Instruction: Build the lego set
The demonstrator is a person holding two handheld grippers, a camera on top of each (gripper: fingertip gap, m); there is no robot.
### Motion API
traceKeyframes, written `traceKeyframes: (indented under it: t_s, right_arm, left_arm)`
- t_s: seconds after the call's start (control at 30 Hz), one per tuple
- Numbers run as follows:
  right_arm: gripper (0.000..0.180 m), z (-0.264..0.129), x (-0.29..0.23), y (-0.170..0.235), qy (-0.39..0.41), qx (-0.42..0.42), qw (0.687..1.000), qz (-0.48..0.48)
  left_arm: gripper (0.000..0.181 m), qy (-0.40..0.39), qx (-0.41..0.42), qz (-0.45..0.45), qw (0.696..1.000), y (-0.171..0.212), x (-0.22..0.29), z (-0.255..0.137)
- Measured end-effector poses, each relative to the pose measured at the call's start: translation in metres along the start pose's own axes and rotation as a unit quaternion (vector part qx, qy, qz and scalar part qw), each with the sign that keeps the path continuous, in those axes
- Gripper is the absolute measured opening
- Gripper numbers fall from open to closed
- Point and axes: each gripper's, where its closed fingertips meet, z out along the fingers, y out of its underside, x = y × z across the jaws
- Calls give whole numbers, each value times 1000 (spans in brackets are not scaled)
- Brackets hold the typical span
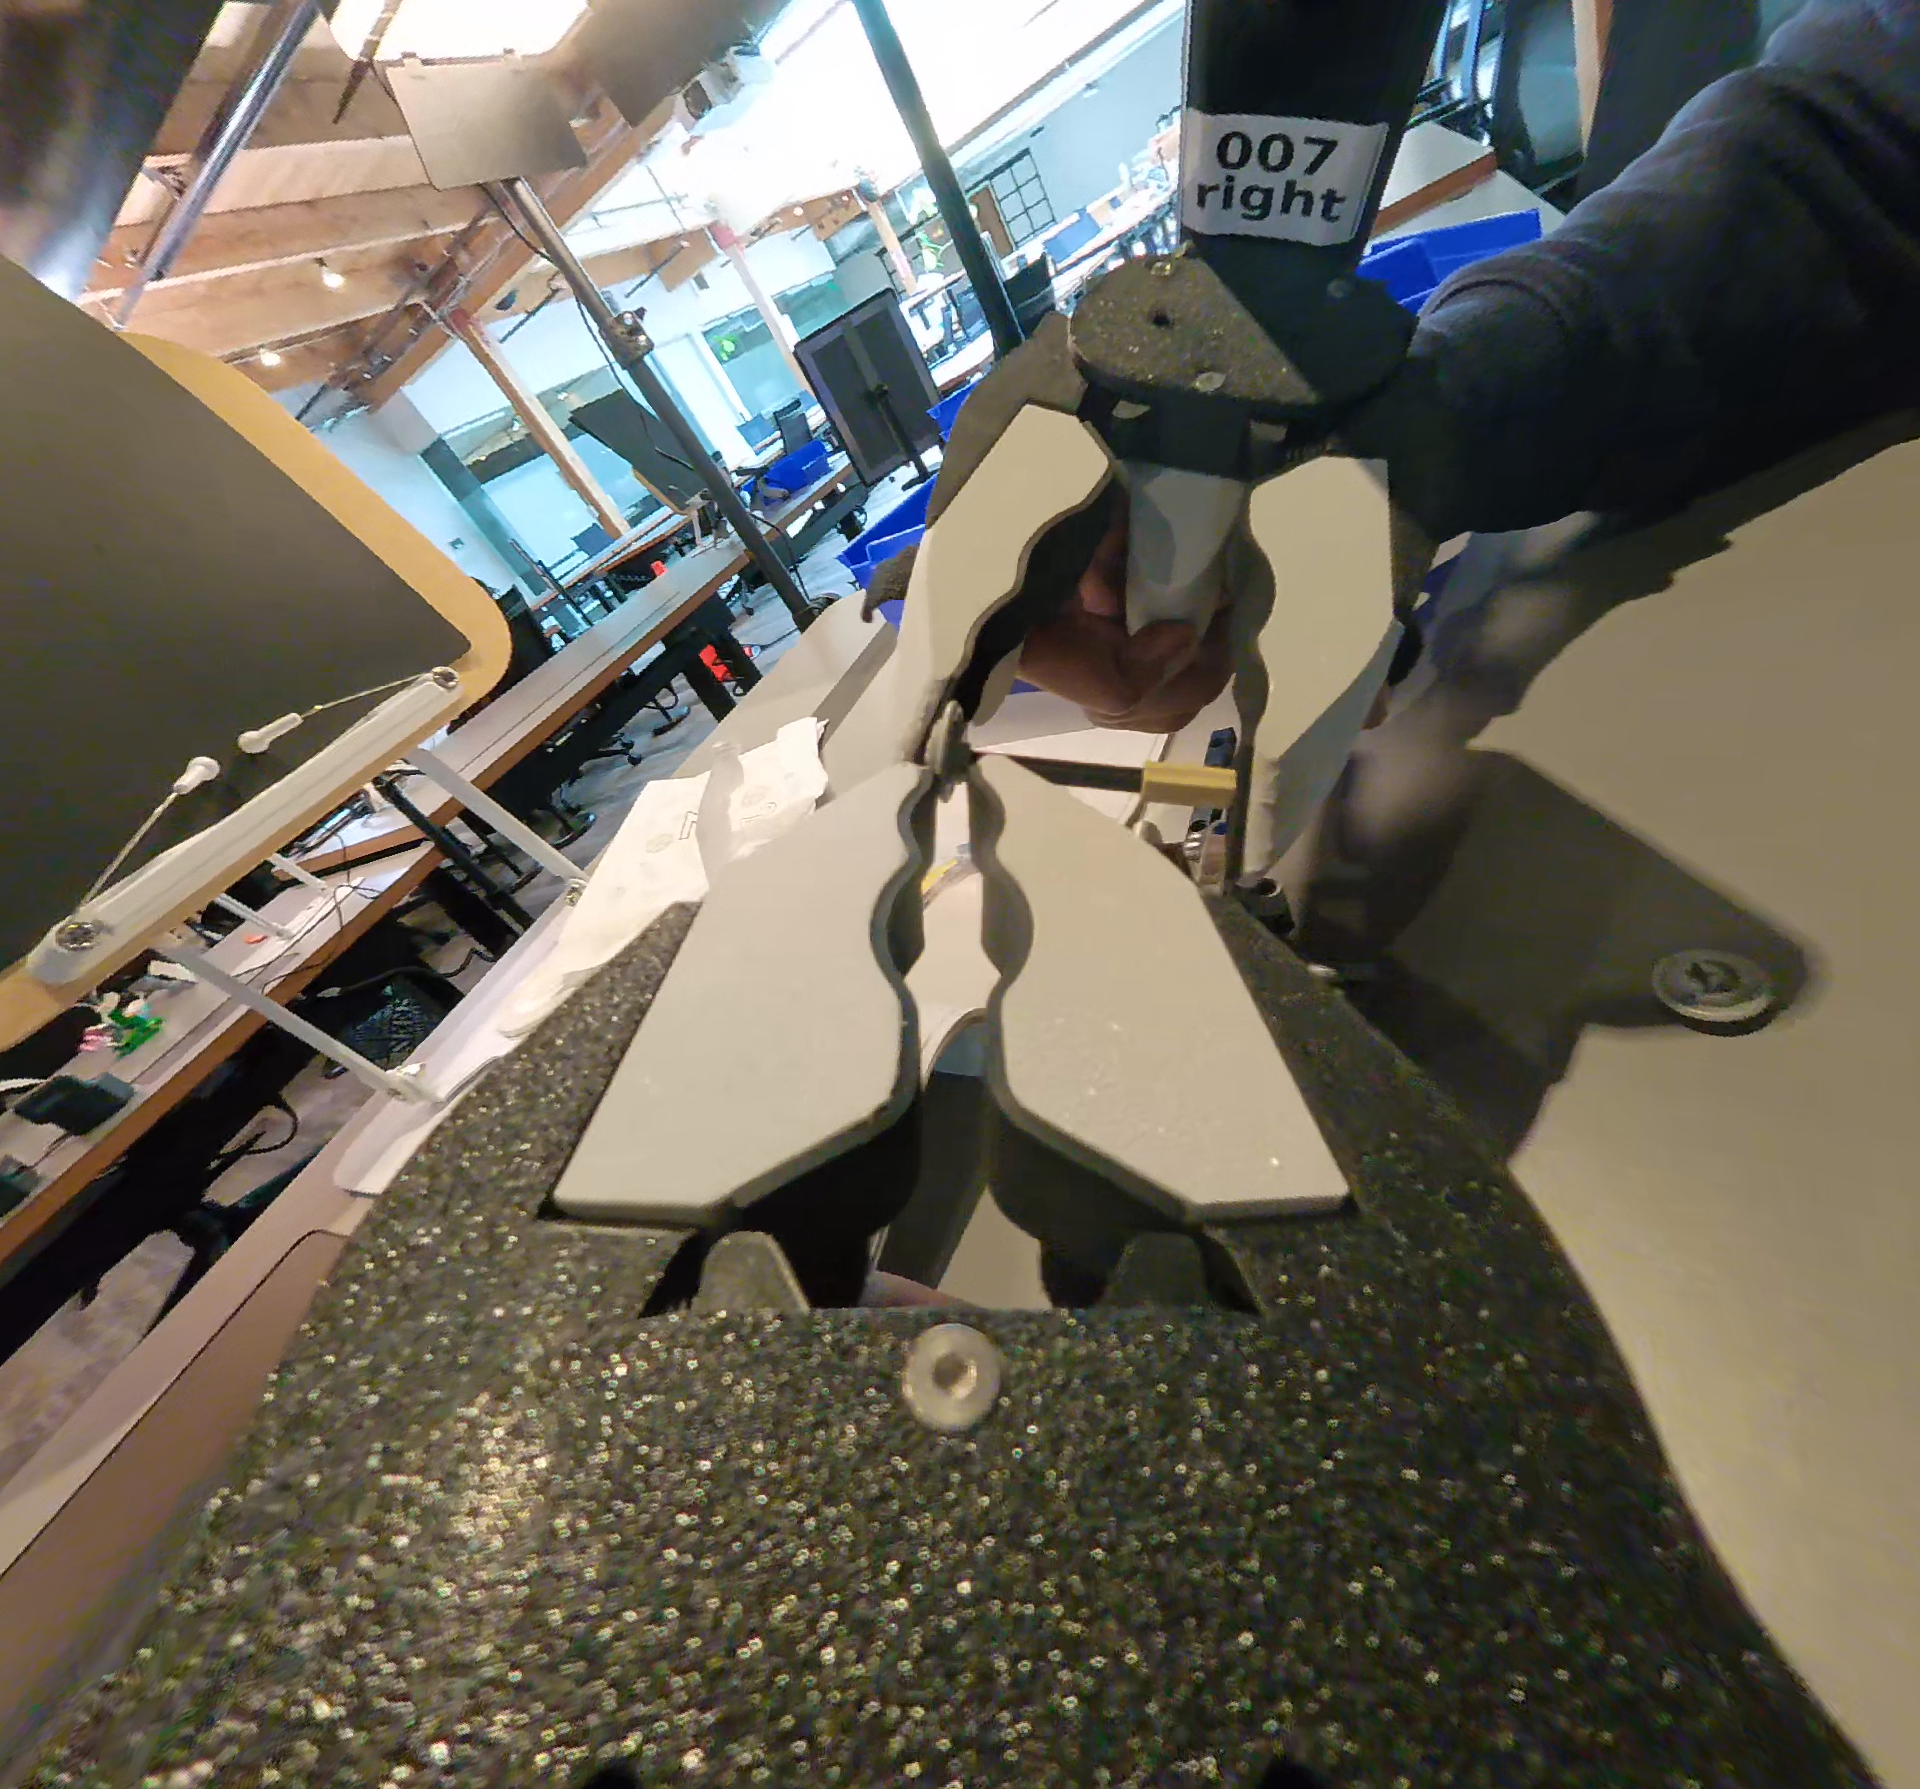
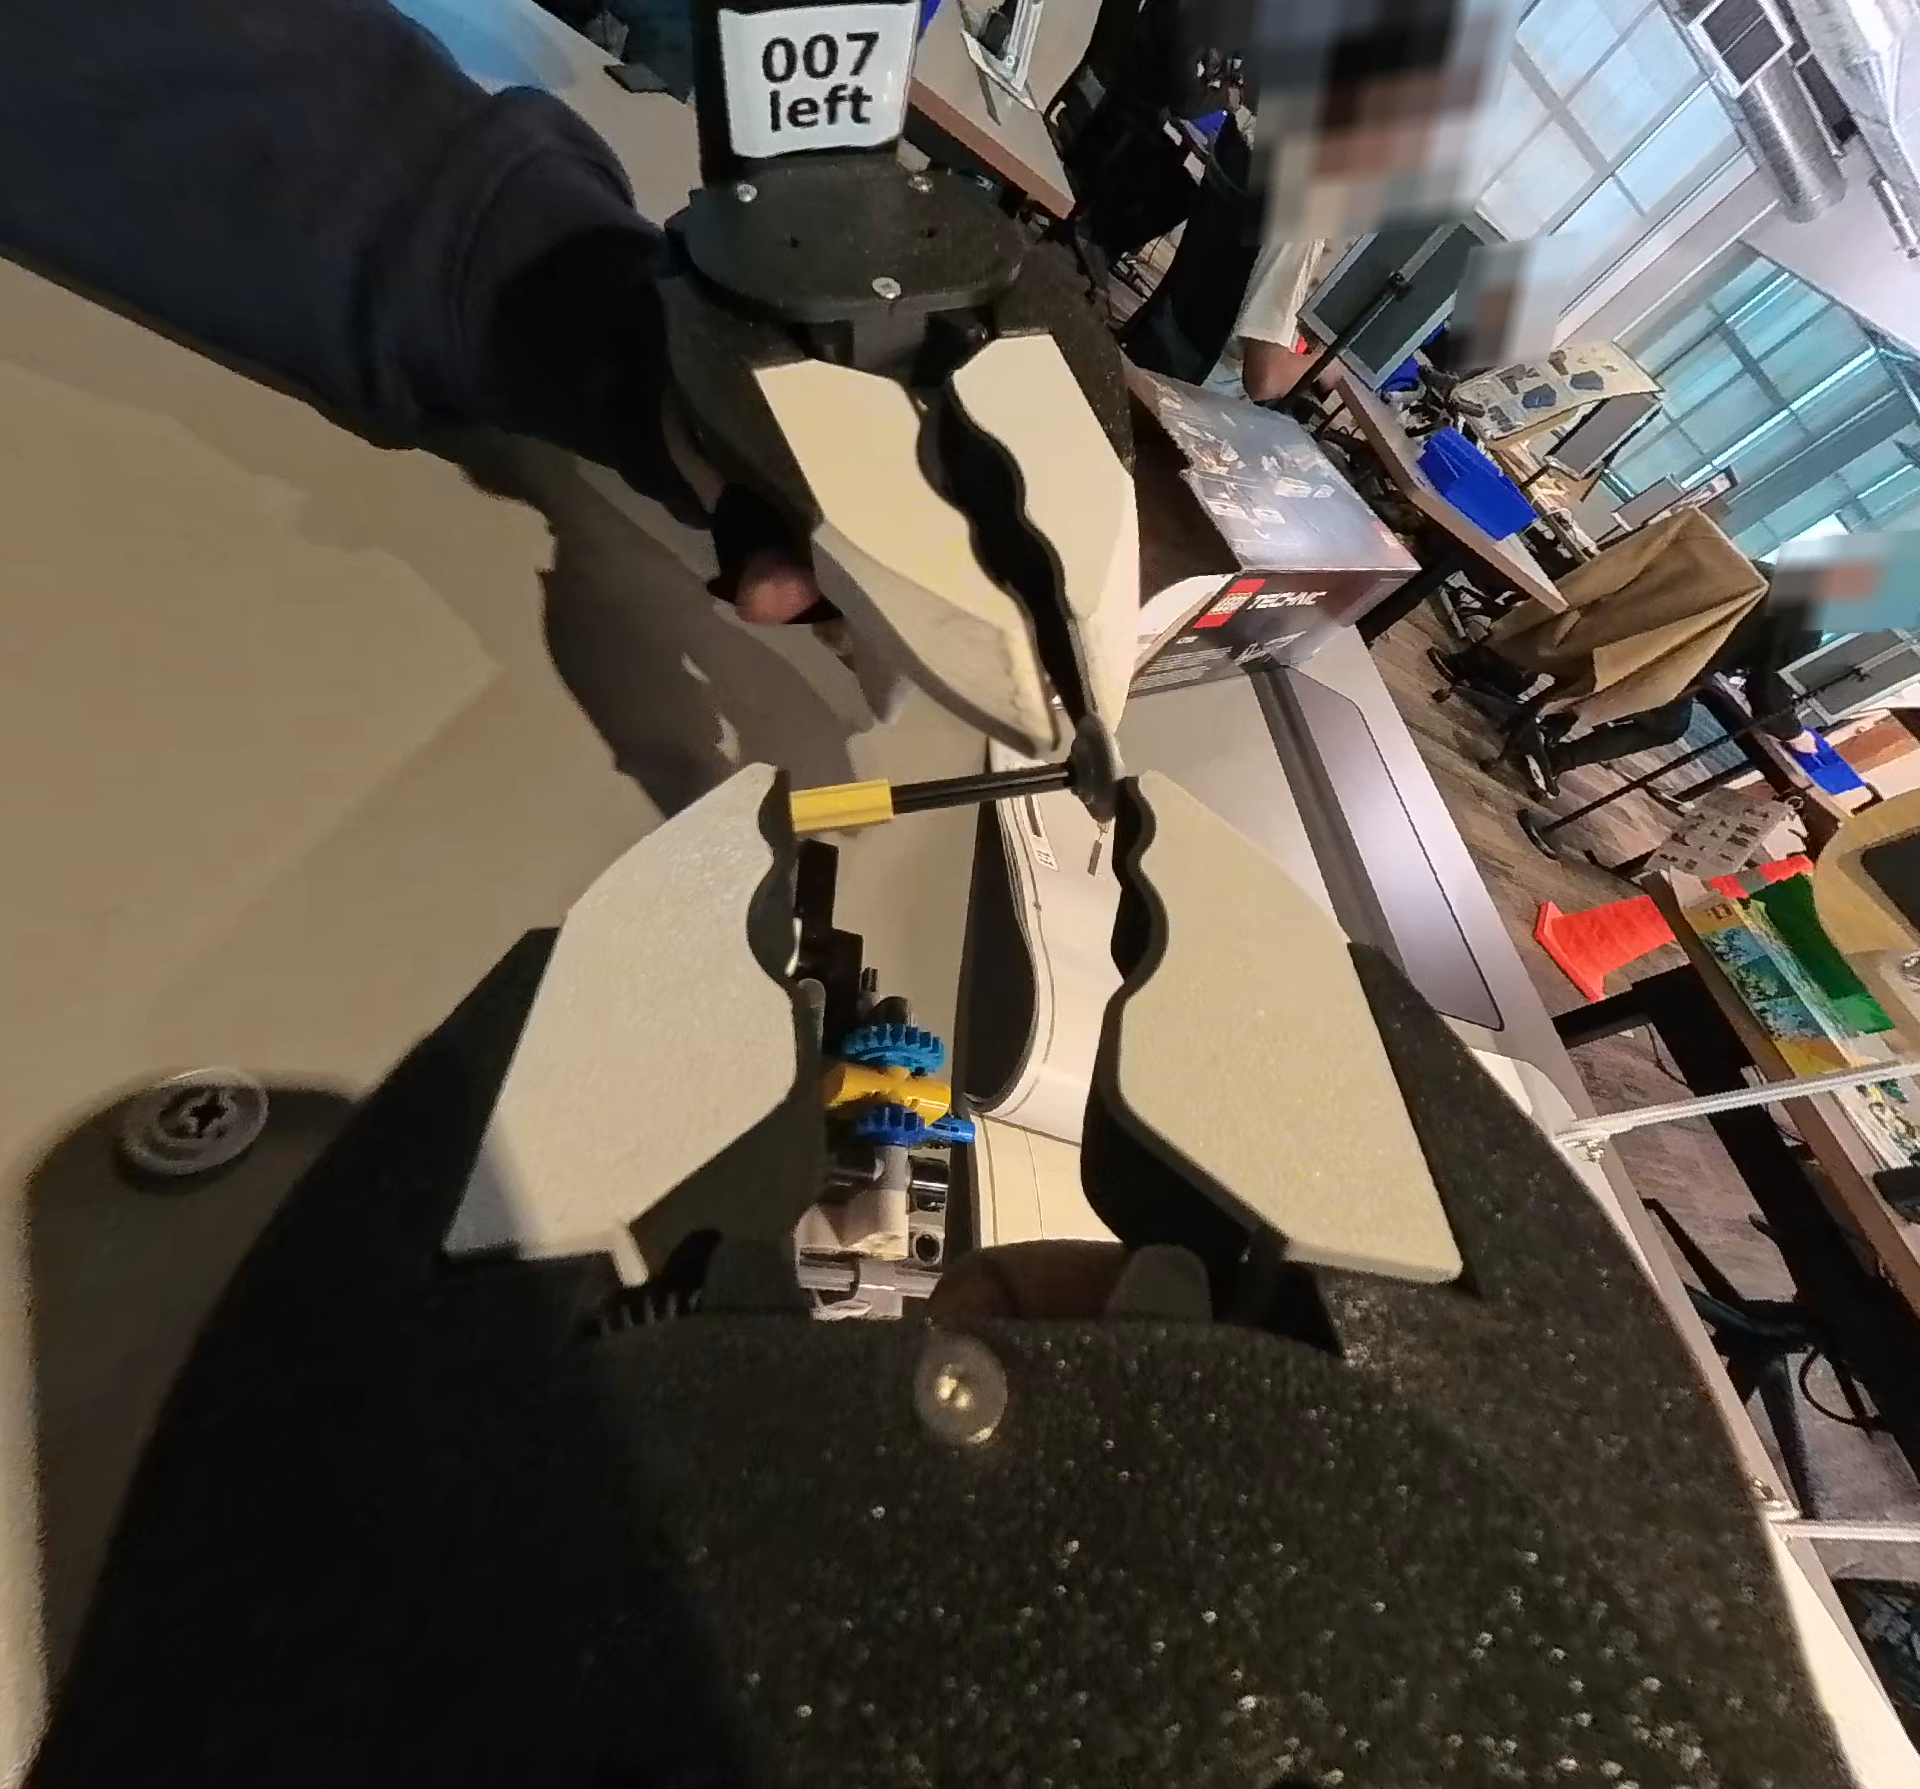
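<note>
Axle (image 2: 982,790), thin black w/ a yellow sleeve (image 2: 842,804) on one end, is the landmark: left tool (image 2: 1081,742) is pinched shut on a small dark gear (image 2: 1093,765) at its far end. Right tool (image 2: 951,809) is wide open around it (nothing gripped). Below the axle sits the lego build (image 2: 883,1116) w/ blue gears, on the surface (image 2: 260,700).

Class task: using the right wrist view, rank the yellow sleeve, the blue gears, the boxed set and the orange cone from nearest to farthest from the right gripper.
1. Yellow sleeve, touching the left fingertip.
2. Blue gears, below, between the fingers.
3. Boxed set, upper right.
4. Orange cone, far right.
</note>
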Motion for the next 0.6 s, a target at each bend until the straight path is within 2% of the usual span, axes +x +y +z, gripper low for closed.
traceKeyframes:
  t_s: [0.6]
  right_arm:
    - [59, 1, -1, 0, 7, -8, 1000, -27]
  left_arm:
    - [2, -12, -7, 27, 1000, 0, -2, -1]
